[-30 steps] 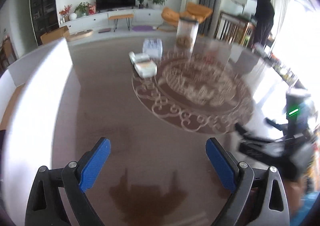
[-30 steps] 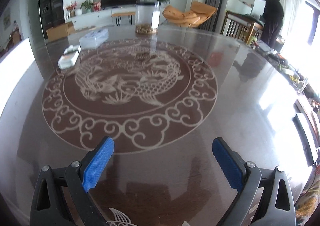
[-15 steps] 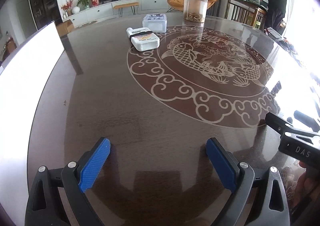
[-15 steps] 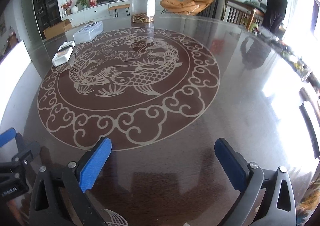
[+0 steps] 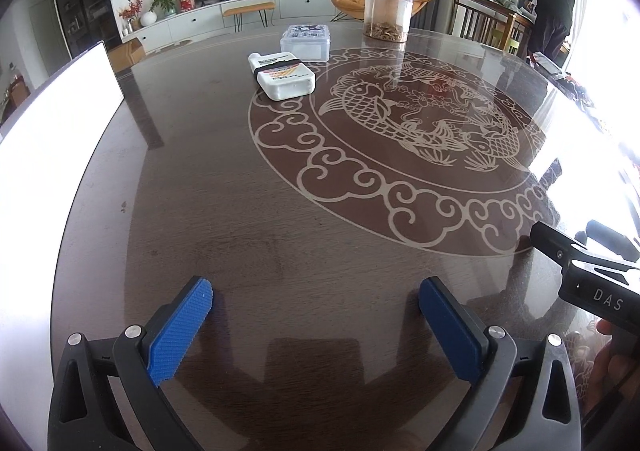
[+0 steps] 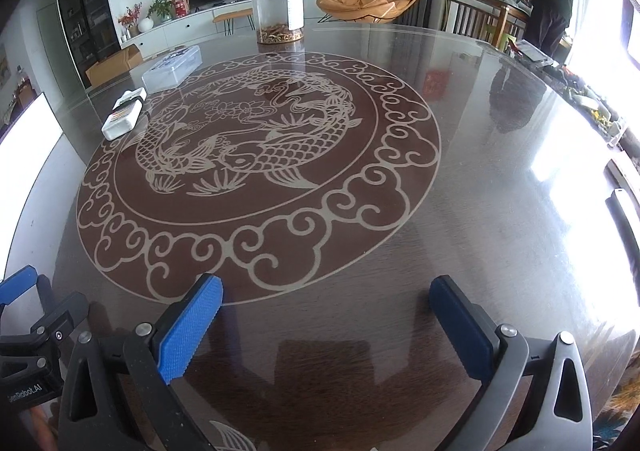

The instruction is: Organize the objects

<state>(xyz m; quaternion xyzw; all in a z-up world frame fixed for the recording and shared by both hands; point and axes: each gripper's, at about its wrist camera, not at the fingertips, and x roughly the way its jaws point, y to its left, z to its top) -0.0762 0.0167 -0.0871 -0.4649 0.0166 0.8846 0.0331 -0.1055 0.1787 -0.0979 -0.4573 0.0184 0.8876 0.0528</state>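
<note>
Both ways, nothing is gripped: the left claw (image 5: 316, 311) and the right claw (image 6: 326, 311) stand with jaws wide apart over bare bench (image 5: 240, 211). Well ahead of the left claw lies a flat white bottle (image 5: 285, 76), with a clear lidded box (image 5: 306, 42) just beyond it. Farther still, ahead and rightward, stands a clear jar (image 5: 387, 8) upright.

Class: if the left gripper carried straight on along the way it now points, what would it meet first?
Most likely the bare dark table top. The left gripper is open, tilted down, with nothing between its fingers. The white bottle lies far beyond that line.
</note>
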